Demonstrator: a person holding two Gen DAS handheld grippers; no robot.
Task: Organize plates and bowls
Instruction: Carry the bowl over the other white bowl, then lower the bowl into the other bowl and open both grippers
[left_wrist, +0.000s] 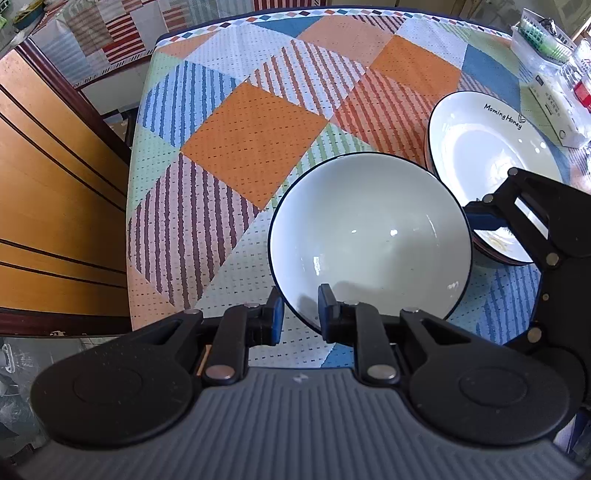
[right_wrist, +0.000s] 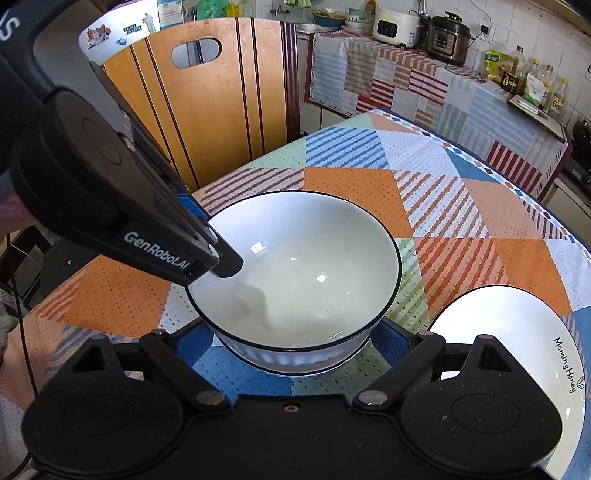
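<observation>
A white bowl (left_wrist: 369, 229) with a dark rim and ribbed outer wall is low over the patchwork tablecloth (left_wrist: 251, 140). My left gripper (left_wrist: 301, 314) is shut on the bowl's near rim, one blue pad inside and one outside. In the right wrist view it (right_wrist: 212, 236) reaches in from the upper left. My right gripper (right_wrist: 295, 343) straddles the bowl (right_wrist: 303, 266), its blue pads against the outer wall on both sides. One right finger (left_wrist: 484, 221) shows beside the bowl. A white "Morning Honey" plate (left_wrist: 480, 147) lies on other plates just right of the bowl, also in the right wrist view (right_wrist: 517, 332).
A wooden chair (right_wrist: 221, 110) stands against the table's left edge. Boxes and clear containers (left_wrist: 554, 92) crowd the table's far right corner. A cloth-covered counter (right_wrist: 424, 85) with cookers and bottles runs behind the table.
</observation>
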